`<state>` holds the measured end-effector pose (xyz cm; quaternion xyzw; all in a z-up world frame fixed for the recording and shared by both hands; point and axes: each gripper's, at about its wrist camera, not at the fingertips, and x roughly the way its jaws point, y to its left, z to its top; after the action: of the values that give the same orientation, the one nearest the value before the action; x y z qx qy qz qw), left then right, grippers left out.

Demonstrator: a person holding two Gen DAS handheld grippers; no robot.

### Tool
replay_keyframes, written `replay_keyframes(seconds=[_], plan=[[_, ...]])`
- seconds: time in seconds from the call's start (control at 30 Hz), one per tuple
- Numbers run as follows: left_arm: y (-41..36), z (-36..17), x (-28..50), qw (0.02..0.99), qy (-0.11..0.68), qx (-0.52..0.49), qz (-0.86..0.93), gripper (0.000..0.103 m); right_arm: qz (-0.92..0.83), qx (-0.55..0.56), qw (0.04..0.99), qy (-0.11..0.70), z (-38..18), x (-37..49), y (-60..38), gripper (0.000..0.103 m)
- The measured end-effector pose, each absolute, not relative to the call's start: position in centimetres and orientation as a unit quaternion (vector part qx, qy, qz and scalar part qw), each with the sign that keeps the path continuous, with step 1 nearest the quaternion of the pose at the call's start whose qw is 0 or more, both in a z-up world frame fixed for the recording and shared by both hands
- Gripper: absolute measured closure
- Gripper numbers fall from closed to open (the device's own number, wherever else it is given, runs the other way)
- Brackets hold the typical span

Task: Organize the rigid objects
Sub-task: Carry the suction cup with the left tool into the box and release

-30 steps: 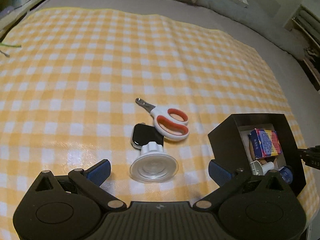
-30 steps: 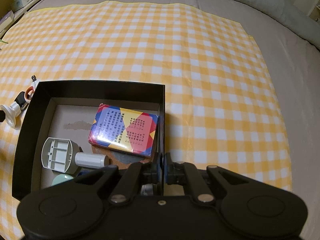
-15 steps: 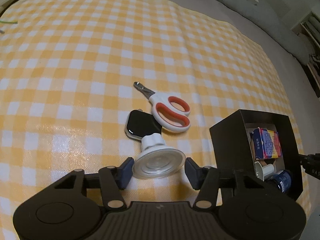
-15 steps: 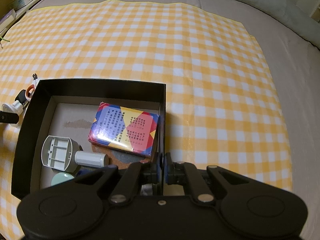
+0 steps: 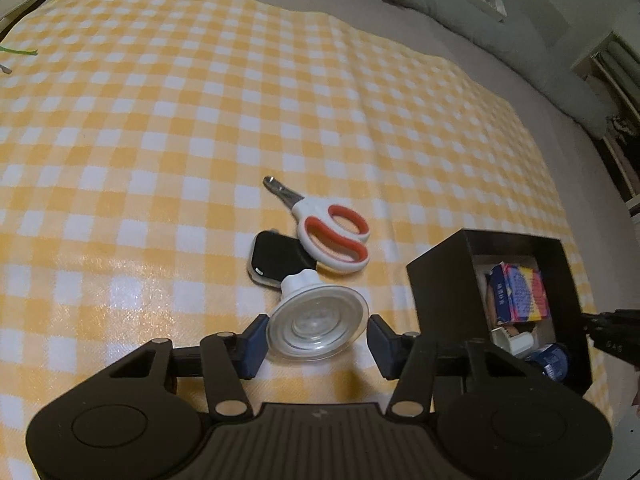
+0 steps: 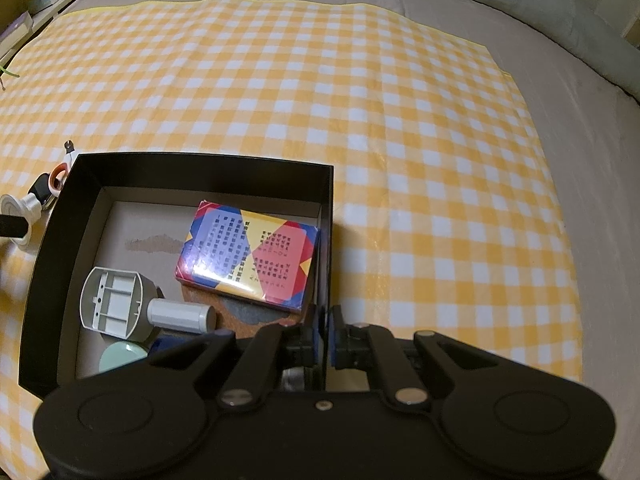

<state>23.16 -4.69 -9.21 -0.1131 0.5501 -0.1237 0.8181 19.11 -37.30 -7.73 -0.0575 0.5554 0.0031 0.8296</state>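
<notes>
Left gripper (image 5: 316, 336) jaws closing around the clear suction cup (image 5: 317, 329), which sits just left of the black box (image 5: 440, 280); left pad touches the rim, the right shows a sliver of gap. Right gripper (image 6: 325, 336) pinches the box's right wall. Risk: the soft, slick disc may flex and squirt out, nudging the black fob (image 5: 276, 258) and scissors (image 5: 332, 236) beyond it.

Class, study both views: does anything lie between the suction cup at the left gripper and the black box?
Nothing visible does: only bare checked cloth separates the suction cup from the black box; the scissors lie farther off.
</notes>
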Motion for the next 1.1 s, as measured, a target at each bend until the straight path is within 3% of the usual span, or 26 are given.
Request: replay_keyframes(seconds=[0.67,1.1], plan=[[-8.6,-3.0,23.2,0.851,0.476,-0.129,-0.180,0.050,0.003,-0.062,0.829,0.556,-7.8,19.2,-37.2,0.097],[-15.8,-4.4,21.7,0.825,0.500,-0.077,-0.251,0.050,0.006,-0.062,0.829,0.556,-7.6,19.1,-37.4,0.098]])
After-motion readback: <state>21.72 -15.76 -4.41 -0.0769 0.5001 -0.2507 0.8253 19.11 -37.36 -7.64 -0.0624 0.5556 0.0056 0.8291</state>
